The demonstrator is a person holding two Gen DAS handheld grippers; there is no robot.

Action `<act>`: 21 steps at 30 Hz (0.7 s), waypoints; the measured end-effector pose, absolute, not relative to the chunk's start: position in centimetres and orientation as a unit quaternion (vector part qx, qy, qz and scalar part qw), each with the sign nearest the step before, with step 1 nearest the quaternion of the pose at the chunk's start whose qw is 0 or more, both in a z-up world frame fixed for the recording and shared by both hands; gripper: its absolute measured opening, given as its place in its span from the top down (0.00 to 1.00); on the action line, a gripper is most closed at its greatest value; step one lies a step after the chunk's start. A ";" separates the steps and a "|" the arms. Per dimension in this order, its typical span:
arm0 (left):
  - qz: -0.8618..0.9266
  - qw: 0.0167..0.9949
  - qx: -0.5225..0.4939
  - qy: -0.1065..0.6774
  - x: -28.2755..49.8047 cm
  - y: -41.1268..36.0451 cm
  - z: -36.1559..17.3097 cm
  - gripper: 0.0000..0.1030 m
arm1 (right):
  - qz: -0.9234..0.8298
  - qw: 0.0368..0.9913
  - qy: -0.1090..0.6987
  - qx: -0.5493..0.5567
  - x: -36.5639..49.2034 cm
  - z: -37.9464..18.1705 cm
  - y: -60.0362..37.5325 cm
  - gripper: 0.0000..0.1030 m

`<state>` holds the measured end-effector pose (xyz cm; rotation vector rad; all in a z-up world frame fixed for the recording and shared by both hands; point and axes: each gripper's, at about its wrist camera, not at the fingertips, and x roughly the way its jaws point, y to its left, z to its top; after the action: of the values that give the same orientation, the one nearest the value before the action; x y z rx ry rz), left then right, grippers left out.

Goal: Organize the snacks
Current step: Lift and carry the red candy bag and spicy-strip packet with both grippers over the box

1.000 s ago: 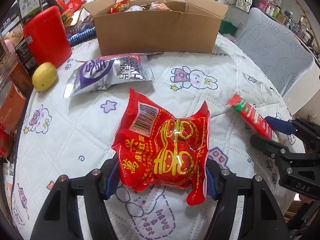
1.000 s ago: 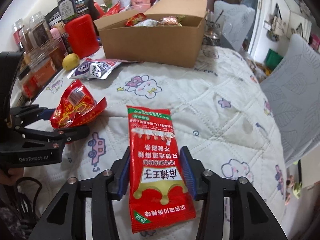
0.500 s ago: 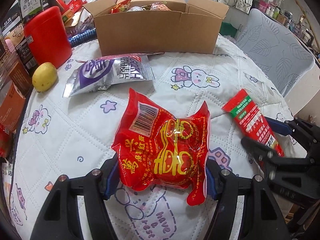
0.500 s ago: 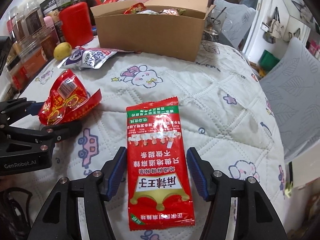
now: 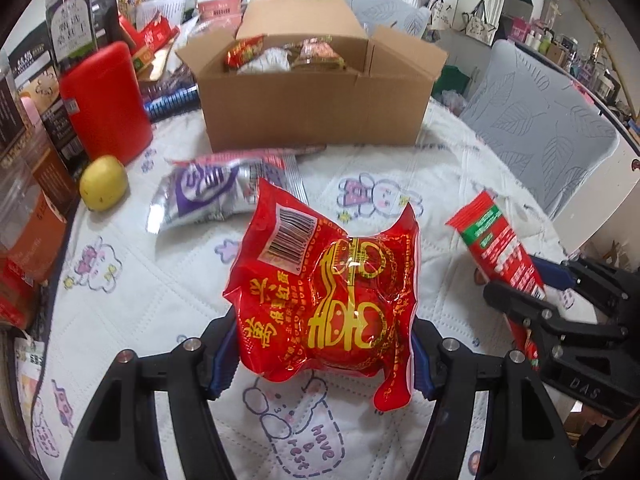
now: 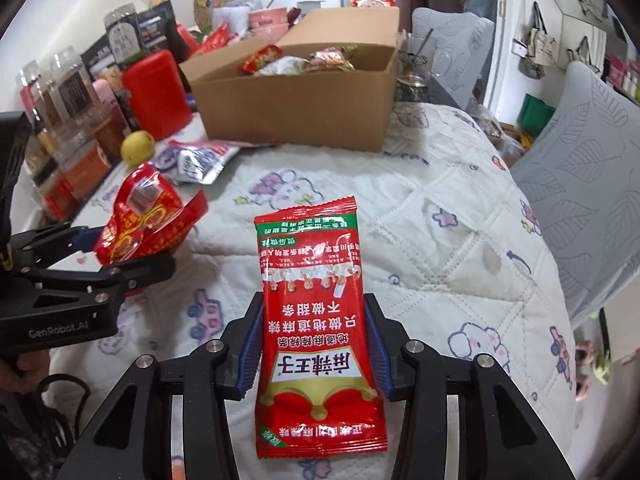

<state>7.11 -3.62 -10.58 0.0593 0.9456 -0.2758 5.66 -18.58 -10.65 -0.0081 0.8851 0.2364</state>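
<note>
A puffy red snack bag (image 5: pixel 328 300) with gold characters is clamped between the blue-padded fingers (image 5: pixel 420 360) of the left gripper (image 5: pixel 320 356) and is held clear of the quilted, cartoon-printed cover (image 5: pixel 140 300) of the desk. Its barcoded end is pointed away from the camera, towards an open cardboard box (image 5: pixel 316 104); its long axis is run along the line of the fingers, tilted slightly to the left.

A flat red sachet (image 6: pixel 316 328) with a green band at its far end is seen between the fingers (image 6: pixel 250 344) of the right gripper (image 6: pixel 314 356), which are closing on it, the pads being pressed to both of its long edges. The sachet is raised off the cover, its long axis lying straight along the fingers, green end pointed towards the box and the lower end hanging past the pads towards the camera. In the left view the same sachet is shown at the right, slanted up and to the left.

The box is placed at the far side of the desk, with several wrapped snacks inside. A silver and purple packet (image 5: pixel 224 192) is laid flat just in front of it, near a yellow fruit (image 5: pixel 104 182) and a red canister (image 5: pixel 106 100)
</note>
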 end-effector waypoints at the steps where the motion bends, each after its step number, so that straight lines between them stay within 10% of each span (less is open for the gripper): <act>1: -0.133 0.882 0.028 0.451 7.1 -3.6 -10.3 0.34 | 0.118 0.897 0.425 -0.003 5.6 -10.4 -18.4 0.56; 21: -0.146 0.924 0.028 0.353 9.7 -4.4 -2.0 0.35 | 0.143 0.932 0.331 -0.040 8.2 -2.3 -16.7 0.56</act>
<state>9.67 -4.45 -1.97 0.0578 0.7244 -0.3005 8.24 -16.67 -2.29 -0.0825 0.6777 0.2928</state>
